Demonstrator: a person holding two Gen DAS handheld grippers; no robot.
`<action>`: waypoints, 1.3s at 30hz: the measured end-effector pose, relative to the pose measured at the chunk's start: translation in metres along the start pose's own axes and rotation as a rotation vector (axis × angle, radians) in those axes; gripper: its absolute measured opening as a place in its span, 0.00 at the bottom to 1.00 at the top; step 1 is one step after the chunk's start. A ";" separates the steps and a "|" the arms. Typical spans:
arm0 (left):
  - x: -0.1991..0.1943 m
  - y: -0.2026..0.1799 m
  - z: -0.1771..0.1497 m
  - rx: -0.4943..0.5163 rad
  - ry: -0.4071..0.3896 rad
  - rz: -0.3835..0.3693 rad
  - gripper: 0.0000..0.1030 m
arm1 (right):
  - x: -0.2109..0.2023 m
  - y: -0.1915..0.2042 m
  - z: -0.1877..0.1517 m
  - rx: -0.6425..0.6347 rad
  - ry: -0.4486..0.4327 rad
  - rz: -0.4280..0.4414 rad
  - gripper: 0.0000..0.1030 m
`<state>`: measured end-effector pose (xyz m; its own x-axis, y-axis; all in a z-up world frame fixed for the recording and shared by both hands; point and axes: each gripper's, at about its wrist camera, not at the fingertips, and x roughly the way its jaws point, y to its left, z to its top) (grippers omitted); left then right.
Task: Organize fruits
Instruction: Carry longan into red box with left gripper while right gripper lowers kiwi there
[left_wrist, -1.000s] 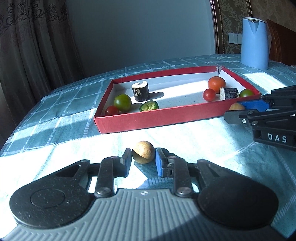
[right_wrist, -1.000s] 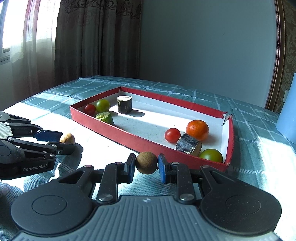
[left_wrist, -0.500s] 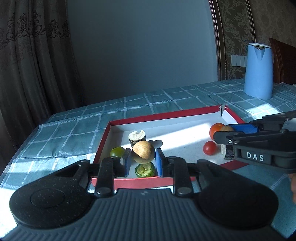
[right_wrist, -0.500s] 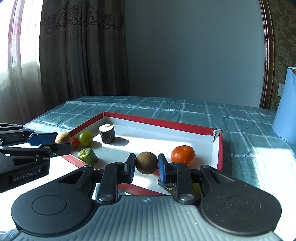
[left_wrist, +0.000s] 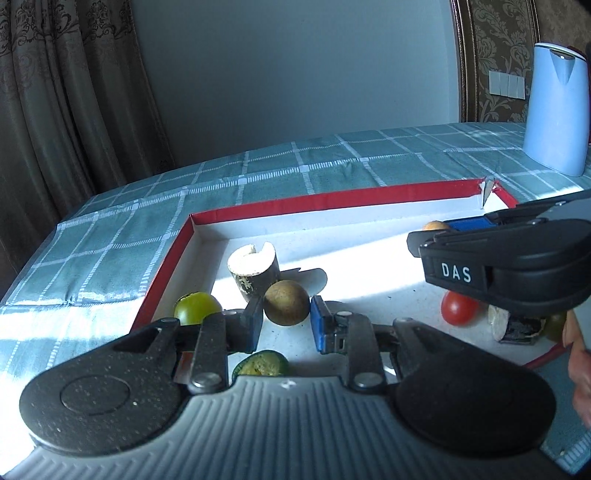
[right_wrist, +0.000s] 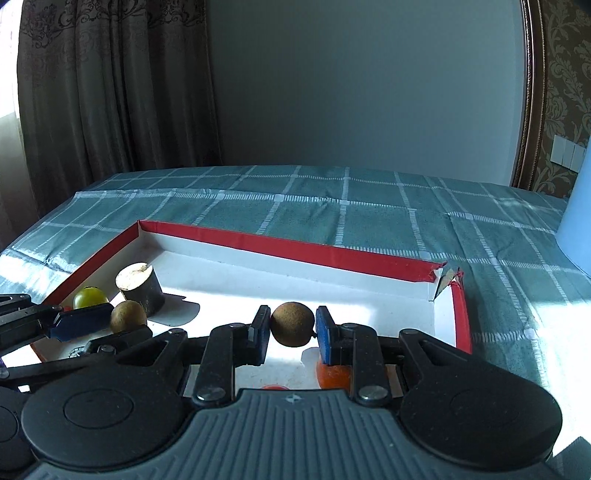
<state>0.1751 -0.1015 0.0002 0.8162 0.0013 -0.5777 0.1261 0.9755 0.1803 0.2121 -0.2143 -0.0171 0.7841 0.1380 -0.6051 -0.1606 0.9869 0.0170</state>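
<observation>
My left gripper (left_wrist: 286, 321) is shut on a tan round fruit (left_wrist: 286, 302) and holds it over the left part of the red tray (left_wrist: 332, 201), near a cut log piece (left_wrist: 253, 267). My right gripper (right_wrist: 289, 330) is shut on a brown round fruit (right_wrist: 293, 324) over the tray's right part (right_wrist: 295, 251). The right gripper also shows in the left wrist view (left_wrist: 436, 236). The left gripper shows in the right wrist view (right_wrist: 122, 326).
In the tray lie a green tomato (left_wrist: 197, 308), a cut green fruit (left_wrist: 262, 363), a red tomato (left_wrist: 458, 308), a second log piece (left_wrist: 515, 325) and an orange (right_wrist: 332, 374). A blue kettle (left_wrist: 556, 110) stands at the back right on the checked tablecloth (left_wrist: 332, 158).
Both grippers have lifted their fruits off the tablecloth and moved forward over the tray. The fruits now hang above the tray floor.
</observation>
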 end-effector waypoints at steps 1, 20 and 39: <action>0.003 0.000 0.000 -0.003 0.008 0.008 0.24 | 0.003 -0.001 0.000 0.003 0.007 0.000 0.25; 0.003 -0.002 -0.004 0.003 -0.015 0.050 0.59 | 0.002 -0.001 -0.001 0.014 -0.024 0.053 0.63; -0.045 0.005 -0.021 -0.038 -0.120 0.063 0.93 | -0.067 -0.023 -0.034 0.158 -0.150 0.034 0.83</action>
<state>0.1268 -0.0920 0.0105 0.8835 0.0388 -0.4668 0.0529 0.9819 0.1818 0.1428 -0.2494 -0.0043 0.8622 0.1710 -0.4768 -0.1020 0.9806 0.1674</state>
